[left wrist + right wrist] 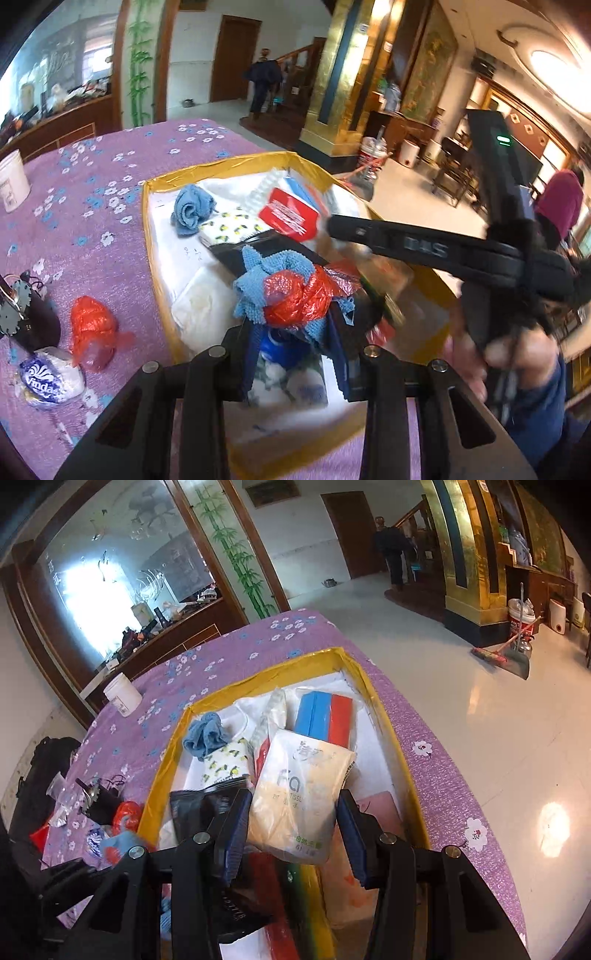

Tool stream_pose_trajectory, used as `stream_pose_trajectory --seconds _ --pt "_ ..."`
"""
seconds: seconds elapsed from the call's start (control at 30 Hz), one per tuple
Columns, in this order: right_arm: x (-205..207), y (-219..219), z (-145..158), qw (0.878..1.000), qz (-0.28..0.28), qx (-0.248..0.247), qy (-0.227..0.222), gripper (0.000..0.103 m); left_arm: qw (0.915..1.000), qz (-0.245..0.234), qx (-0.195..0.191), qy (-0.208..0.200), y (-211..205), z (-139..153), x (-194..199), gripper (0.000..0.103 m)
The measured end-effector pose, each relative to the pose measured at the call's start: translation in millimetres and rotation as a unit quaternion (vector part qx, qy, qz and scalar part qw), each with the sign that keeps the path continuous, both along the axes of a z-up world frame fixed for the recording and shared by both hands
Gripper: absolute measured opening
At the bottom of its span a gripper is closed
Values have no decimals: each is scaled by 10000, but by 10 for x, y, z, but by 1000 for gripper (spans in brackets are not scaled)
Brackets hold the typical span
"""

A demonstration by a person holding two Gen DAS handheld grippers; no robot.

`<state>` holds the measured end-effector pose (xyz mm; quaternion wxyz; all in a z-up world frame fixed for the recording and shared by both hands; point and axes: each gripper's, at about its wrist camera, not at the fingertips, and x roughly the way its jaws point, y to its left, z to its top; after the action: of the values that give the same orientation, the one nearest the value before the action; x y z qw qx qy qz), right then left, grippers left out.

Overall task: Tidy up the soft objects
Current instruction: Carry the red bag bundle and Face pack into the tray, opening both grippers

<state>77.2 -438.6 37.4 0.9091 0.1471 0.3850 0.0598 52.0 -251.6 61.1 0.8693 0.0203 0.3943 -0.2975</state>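
- Left tool (295,354) is clenched on a bundle of blue microfibre cloth (255,280) and crumpled red plastic bag (299,299), held over the near part of the yellow-rimmed box (221,166).
- Right tool (291,830) is grasping a cream tissue pack (299,794), its blue pads pressed to both sides of the pack, also above the box.
- Step in hand, as I judge it: carrying soft things into the box; both loads look ready to be set down.
- Already in the box: a rolled blue cloth (192,210) near the far left corner, a lemon-print tissue pack (232,229) just beside it, a red packet (290,218) and a blue-and-red block (325,716) toward the far right corner.
- Next move probably calls for lowering each load into a bare patch of the white box floor and loosening the grip; the near left part looks least crowded.
- Outside the box, near the worktop's near left edge, lie another red plastic bag (92,332) and a Vinda tissue pack (51,380), still to be collected.
- Box walls are low, so approach from above is free; the two tools sit close together and could collide.
- Purple flowered cloth (110,166) on the worktop is mostly open toward the far edge, save a white tub (13,181).
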Motion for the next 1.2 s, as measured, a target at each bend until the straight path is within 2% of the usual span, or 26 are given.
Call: stream_pose_trajectory --seconds 0.2,0.4,0.57,0.67,0.8,0.9,0.97,1.1,1.2 --pt "44 18 -82 9999 91 -78 -41 52 9994 -79 180 296 -54 -173 2 34" --pt "-2 -18 -75 9997 176 82 -178 53 9991 14 34 428 -5 -224 28 35" --pt "-40 -50 -58 9994 167 156 -255 55 9993 71 -23 377 8 -232 45 35" --pt "-44 -56 -42 9993 160 185 -284 59 9994 73 -19 335 5 -228 43 35" --pt "-81 -68 1 9988 129 224 -413 72 9993 80 -95 345 28 -221 52 37" --pt "-109 -65 38 9984 102 214 -510 77 9995 125 -87 264 40 -199 35 43" --pt "-129 -68 67 9980 88 210 -586 80 9997 149 -79 194 39 -178 14 54" --pt "-168 -78 117 9971 31 197 -735 85 9999 125 -107 43 27 -127 -43 62" --pt "-208 -95 163 9957 9 235 -892 85 9996 175 -126 -188 33 -57 -95 71"
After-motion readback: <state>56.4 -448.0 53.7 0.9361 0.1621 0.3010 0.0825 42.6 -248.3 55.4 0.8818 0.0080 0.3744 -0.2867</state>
